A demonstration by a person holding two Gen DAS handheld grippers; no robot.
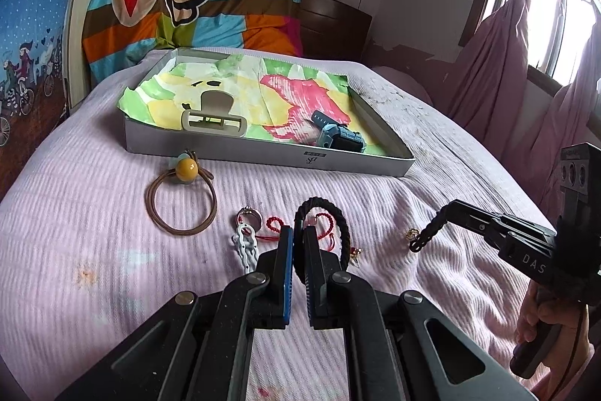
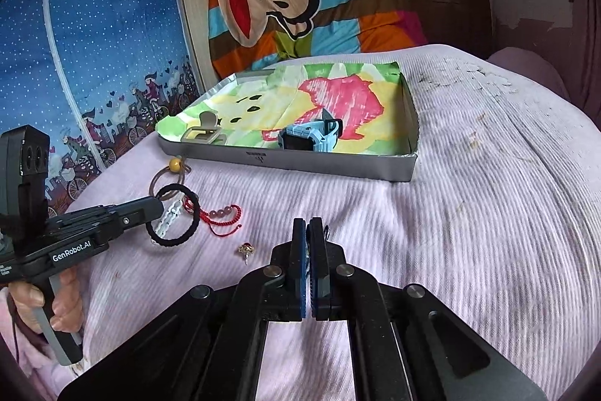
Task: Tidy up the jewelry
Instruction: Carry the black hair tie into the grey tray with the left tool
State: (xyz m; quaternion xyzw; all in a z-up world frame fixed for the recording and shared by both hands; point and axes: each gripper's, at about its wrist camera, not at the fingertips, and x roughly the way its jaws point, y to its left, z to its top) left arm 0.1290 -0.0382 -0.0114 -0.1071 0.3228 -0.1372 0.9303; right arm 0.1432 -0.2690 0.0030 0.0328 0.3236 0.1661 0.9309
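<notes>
Snagging risk: your left tongs [image 1: 298,232] are pinched narrow on the black braided bracelet [image 1: 340,220]. Its loop touches the red cord bracelet [image 2: 221,213], so a careless lift could, by my judgement, drag the cord along.
Dropping risk: your right tongs [image 2: 307,224] are clamped tight on the end of a black braided strand [image 1: 428,232]. With only its end held, it may slip free on the way to the box [image 1: 263,153].
Sweeping risk: the strand's hanging tip sits just beside a gold earring [image 1: 411,233] and could knock it across the bed [image 2: 488,213].
Bracelet position: between the left pads, with its loop standing past the tips, well short of the box's front wall.
Strand position: dangling from the right tips above the bed, near the box's front right corner but apart from it.
</notes>
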